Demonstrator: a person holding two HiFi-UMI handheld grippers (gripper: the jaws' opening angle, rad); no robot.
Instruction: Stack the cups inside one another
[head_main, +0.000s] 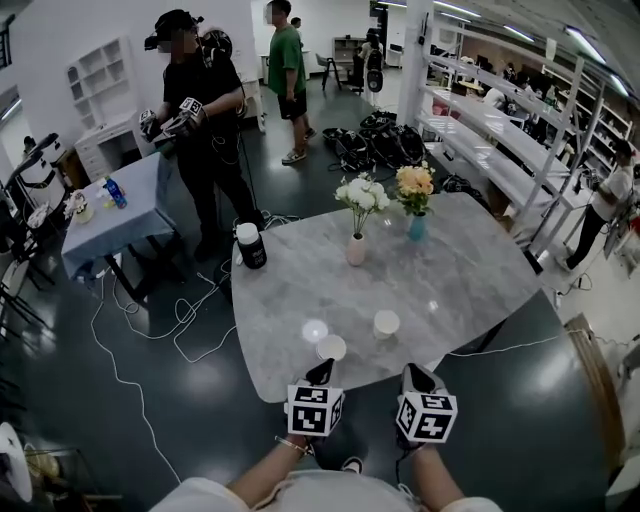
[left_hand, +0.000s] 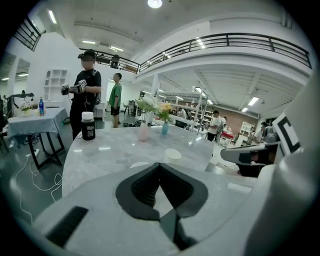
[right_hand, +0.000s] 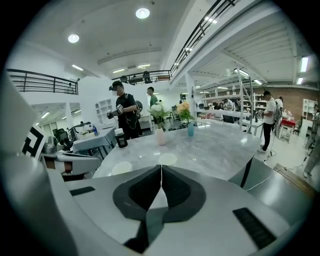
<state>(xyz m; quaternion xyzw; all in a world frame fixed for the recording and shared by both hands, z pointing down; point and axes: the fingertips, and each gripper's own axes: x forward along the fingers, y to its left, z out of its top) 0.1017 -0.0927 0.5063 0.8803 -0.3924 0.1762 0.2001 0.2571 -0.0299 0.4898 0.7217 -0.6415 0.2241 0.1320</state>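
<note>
Standing upright and apart on the grey counter (head_main: 470, 290), the two white cups are unstacked. The nearer cup (head_main: 331, 347) sits close to the counter's front edge, and the farther cup (head_main: 386, 323) is to its right and a little deeper in. Just short of that edge, the left hand-held gripper (head_main: 321, 373) points toward the nearer cup, its jaws pressed together on nothing. The right hand-held gripper (head_main: 414, 377) is likewise closed tight and empty. Farther back stand a black jar (head_main: 250, 246) with a white lid, a pink vase (head_main: 356, 249) of white flowers and a blue vase (head_main: 416, 227) of orange ones.
</note>
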